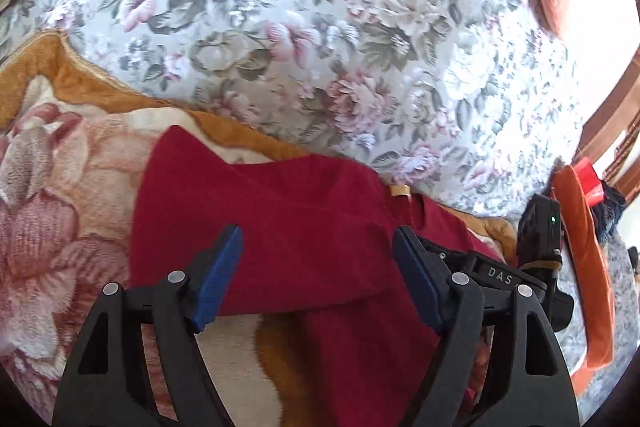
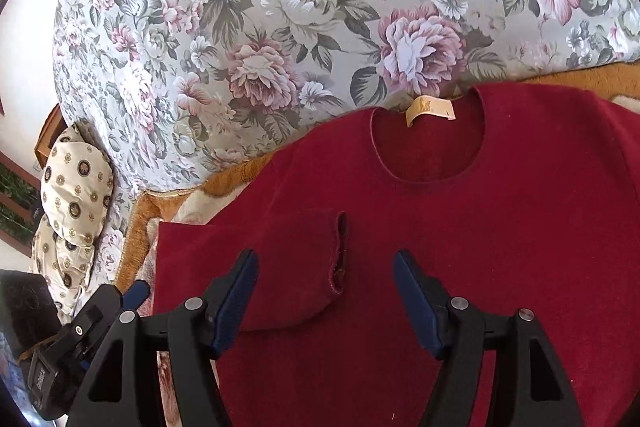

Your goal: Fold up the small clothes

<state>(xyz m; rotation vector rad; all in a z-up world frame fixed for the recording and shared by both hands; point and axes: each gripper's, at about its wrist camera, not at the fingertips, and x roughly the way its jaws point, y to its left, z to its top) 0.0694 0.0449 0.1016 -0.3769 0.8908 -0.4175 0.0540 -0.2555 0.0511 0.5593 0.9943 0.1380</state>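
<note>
A dark red sweater point(image 2: 500, 227) lies front up on a plush blanket, its round neck and tan label point(image 2: 430, 111) at the far side. One sleeve point(image 2: 280, 267) is folded across the chest, and its cuff point(image 2: 339, 255) sits between my right gripper's point(image 2: 325, 255) spread fingers, untouched by the pads. In the left wrist view the sweater point(image 1: 280, 211) lies folded over itself under my left gripper point(image 1: 316, 233). That gripper is open with only cloth below it. Each view shows part of the other gripper at its edge.
A floral sheet point(image 2: 280, 27) covers the bed beyond the sweater. The plush blanket point(image 1: 60, 187) has an orange border. Cream patterned cushions point(image 2: 76, 195) sit at the left, and an orange cloth point(image 1: 588, 267) and a wooden frame at the right.
</note>
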